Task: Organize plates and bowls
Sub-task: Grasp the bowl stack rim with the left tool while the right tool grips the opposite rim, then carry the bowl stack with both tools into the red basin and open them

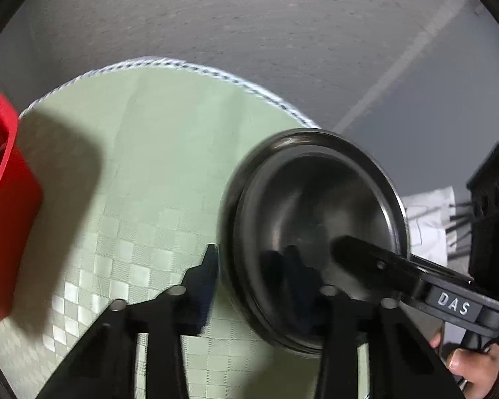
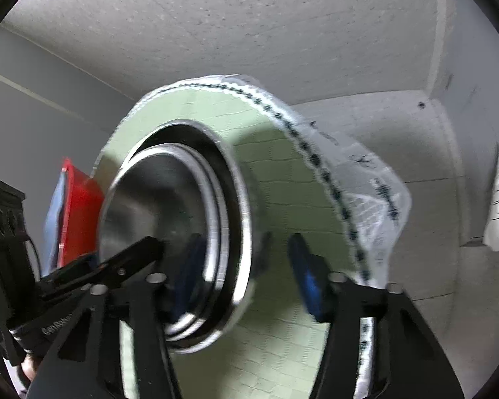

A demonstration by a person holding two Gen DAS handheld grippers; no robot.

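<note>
Steel dishes sit nested in one stack on the green checked tablecloth of a round table. A shiny bowl lies innermost, with at least two wider rims ringing it. In the left wrist view the stack lies towards the right edge of the cloth, well apart from a red container at the left edge.

Both tools are at the stack from opposite sides. The left gripper straddles the near wall, with one finger just outside it and the other reaching into the bowl. Blur and dark reflections hide whether its pads pinch the wall, so I cannot tell its grip. The right gripper also straddles the rim. Its inner blue pad is down among the nested rims, while green cloth shows between the stack and the outer pad, so its jaws are released and not yet clamped. A person's hand holds that tool's handle.

By my reading, the gathering is largely done. The dishes in view are already nested and no loose plate or bowl lies elsewhere on the cloth that shows. What seems left is to grip the stack on both sides and carry it to its place, which is not in view.
</note>
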